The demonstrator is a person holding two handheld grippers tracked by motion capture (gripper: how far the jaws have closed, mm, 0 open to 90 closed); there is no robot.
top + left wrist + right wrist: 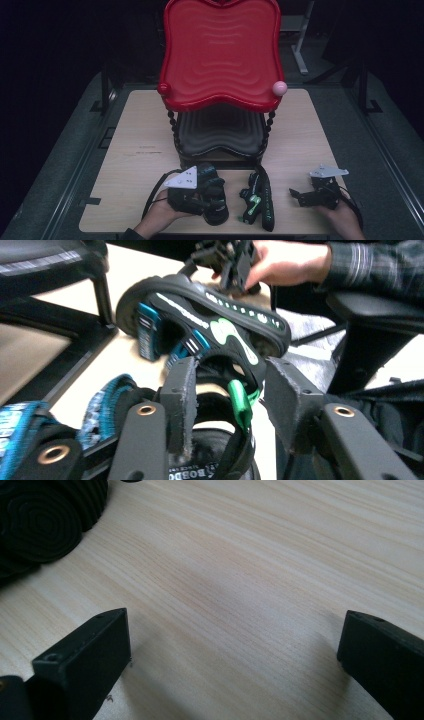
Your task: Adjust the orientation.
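Note:
Two black sandals lie on the wooden table (145, 150) near its front edge. One with green and blue trim (257, 200) (200, 315) rests on its side at the centre. The other (216, 202) (112, 400) sits under my left gripper (212, 192) (232, 390). Its jaws are open, with the sandal's black strap and a green loop (241, 407) between them. To the right, my right gripper (296, 195) (235, 645) is wide open over bare wood, pointing left at the side-lying sandal's ribbed sole (42, 520).
A two-tier stand rises behind the sandals, with a red wavy tray (222, 50) on top and a black one (220, 132) below. A pink ball (279, 88) caps one corner. The other hand (285, 262) with its gripper appears beyond the sandal in the left gripper view.

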